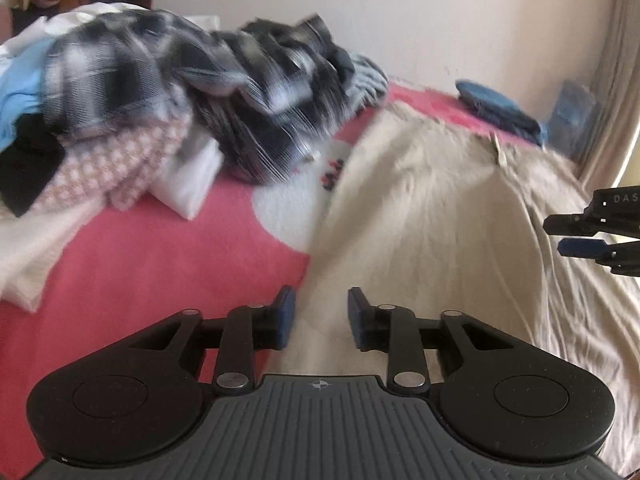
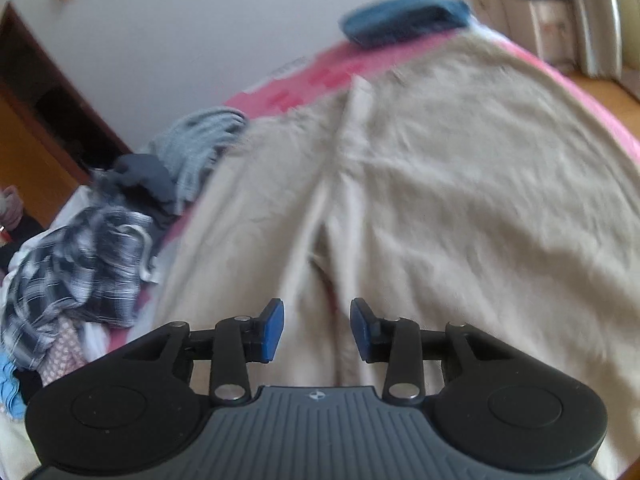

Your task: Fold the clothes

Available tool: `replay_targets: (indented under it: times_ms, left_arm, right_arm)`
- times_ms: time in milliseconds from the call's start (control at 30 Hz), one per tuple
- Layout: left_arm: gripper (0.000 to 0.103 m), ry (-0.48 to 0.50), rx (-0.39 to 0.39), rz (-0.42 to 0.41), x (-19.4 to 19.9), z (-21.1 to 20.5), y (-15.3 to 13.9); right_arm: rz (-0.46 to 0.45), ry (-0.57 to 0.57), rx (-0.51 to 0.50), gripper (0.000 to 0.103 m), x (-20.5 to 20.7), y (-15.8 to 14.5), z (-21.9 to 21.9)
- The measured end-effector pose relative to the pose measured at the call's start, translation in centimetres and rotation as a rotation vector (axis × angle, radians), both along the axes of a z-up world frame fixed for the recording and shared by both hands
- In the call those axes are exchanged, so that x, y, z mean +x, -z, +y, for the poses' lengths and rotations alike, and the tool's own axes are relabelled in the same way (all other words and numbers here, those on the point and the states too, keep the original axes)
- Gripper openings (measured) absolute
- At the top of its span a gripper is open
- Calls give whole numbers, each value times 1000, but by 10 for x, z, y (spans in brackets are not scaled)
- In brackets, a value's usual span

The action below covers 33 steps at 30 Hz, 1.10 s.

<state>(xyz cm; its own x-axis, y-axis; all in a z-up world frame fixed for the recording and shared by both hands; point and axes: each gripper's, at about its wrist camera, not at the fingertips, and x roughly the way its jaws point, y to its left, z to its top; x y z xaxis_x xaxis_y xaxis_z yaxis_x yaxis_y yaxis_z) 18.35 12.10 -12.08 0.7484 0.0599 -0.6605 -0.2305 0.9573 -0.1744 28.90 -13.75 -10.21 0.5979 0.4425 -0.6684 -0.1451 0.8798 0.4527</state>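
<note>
Your left gripper (image 1: 321, 318) hangs with its blue-padded jaws spread and empty over the near edge of the wrinkled beige cloth garment (image 1: 432, 216), which lies spread flat on the pink bedspread (image 1: 160, 256). Your right gripper (image 2: 317, 330) is likewise parted, holding nothing, above the same garment. A heap of unfolded clothes topped by a black-and-white plaid shirt (image 1: 160, 80) sits at ten o'clock, and a folded dark blue garment (image 1: 496, 108) at one o'clock.

A plain beige garment (image 2: 440, 200) fills the centre and right of both views, lying on a pink bedspread (image 1: 152, 264) with white patches. At upper left of the left wrist view, a black-and-white plaid shirt (image 1: 168, 64) tops a pile with a pink-and-white patterned cloth (image 1: 116, 160), a light blue piece (image 1: 20, 92) and a black one (image 1: 28, 160). A folded dark blue item (image 2: 404, 18) sits at top.
</note>
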Motion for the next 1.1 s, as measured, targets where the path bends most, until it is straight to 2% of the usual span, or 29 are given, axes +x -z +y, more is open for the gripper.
replay_targets:
  times_ms: [133,367,400,533,733,767,833,867,900,933,1100]
  left_arm:
    - [35,-50,-61,30,2,17,3]
    - [35,-67,-119,51,-1,36,3]
    - [35,-63,-125,59,-1,37,5]
    - [35,-58,-180,94,1,46,13]
    - [34,-54,-216,98,4,52,20]
    - [34,-52,-213,98,4,51,21]
    - [29,-49,-198,99,4,49,21]
    - [27,-46,-183,101,4,47,20]
    - [21,-43,-164,103,5,45,20]
    - [15,-42,-144,104,5,43,20]
    - [2,-72,-126,92,5,47,20]
  right_arm:
    - [-45,-97,-27,40,20,-19,41]
    - [-26,-194,-128,43,108,-26,144]
    - [-26,-191,-173,48,124,-22,157]
    - [8,-184,-270,51,177,-6,197]
    - [106,-166,-417,53,216,33,228]
    - [89,-175,-442,51,216,35,230]
    - [53,-187,-473,39,213,35,231]
    - [45,-187,-473,27,212,35,230]
    - [39,-185,-469,14,212,34,228]
    - [36,-184,-458,14,212,33,226]
    - [13,-186,-424,9,214,26,225]
